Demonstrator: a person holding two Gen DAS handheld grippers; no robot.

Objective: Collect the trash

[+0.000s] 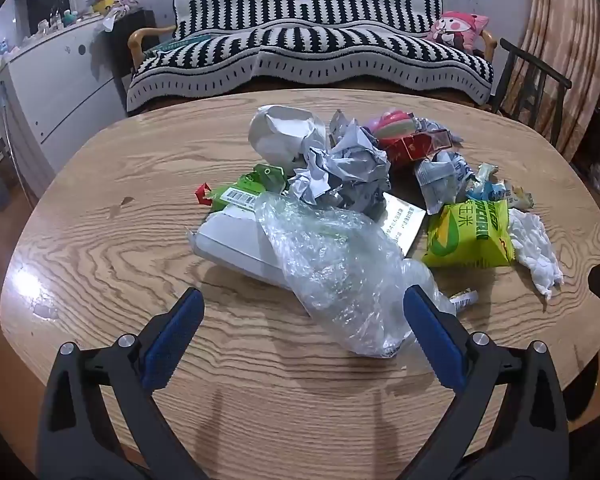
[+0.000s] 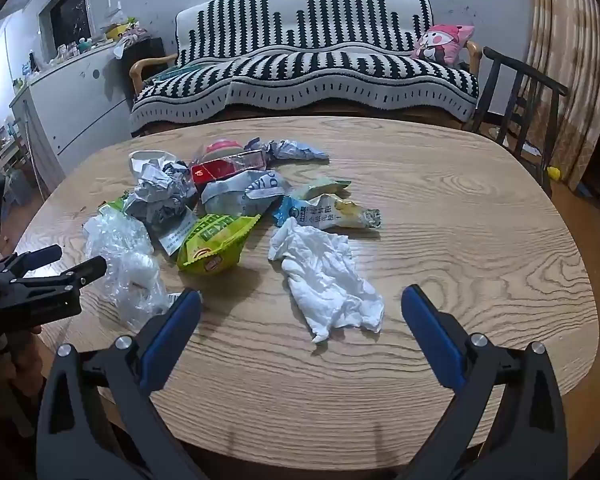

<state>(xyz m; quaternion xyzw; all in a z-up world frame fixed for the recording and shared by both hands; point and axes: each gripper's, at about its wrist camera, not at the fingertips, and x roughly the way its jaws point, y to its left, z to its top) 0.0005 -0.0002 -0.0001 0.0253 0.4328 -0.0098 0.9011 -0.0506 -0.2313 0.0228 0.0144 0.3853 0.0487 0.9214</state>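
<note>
Spread right gripper (image 2: 301, 304) fingers (image 2: 428, 330) flanking white tissue (image 2: 326, 276).

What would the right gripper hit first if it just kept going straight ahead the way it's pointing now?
Most likely the crumpled white tissue. It lies on the table right ahead of the open right gripper, between the lines of its fingers. Depth is hard to judge, so it might pass just above it.

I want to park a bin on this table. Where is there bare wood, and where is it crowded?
Bare: the round wooden table's whole side right of the crumpled white tissue, and the left edge beyond the clear plastic bag. Crowded: the centre, around the green snack packet and crumpled grey paper.
</note>
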